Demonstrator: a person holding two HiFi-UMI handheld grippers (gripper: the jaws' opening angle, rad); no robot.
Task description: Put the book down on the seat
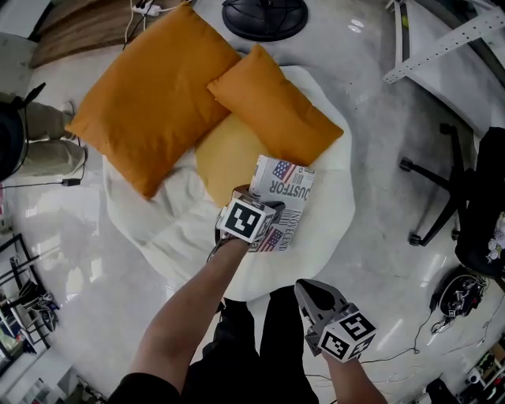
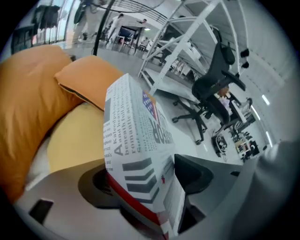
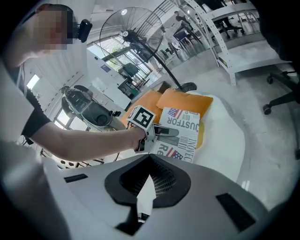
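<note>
The book (image 1: 286,196), with a newspaper-print cover and small flags, lies on the white beanbag seat (image 1: 335,213), its far edge against a yellow cushion (image 1: 225,158). My left gripper (image 1: 267,211) reaches over its near end. In the left gripper view the book (image 2: 133,140) stands between the jaws of that gripper (image 2: 140,174), which are spread wide and do not seem to press on it. My right gripper (image 1: 310,290) hangs nearer me, off the seat's front edge, shut and empty. From the right gripper (image 3: 150,161) I see the book (image 3: 180,133) and the seat (image 3: 227,136) ahead.
Two orange pillows (image 1: 150,95) (image 1: 272,106) lie on the seat's far side. A fan base (image 1: 264,16) stands beyond. An office chair (image 1: 473,205) and a white metal frame (image 1: 450,39) are at the right. A person's legs (image 1: 35,134) and cables are at the left.
</note>
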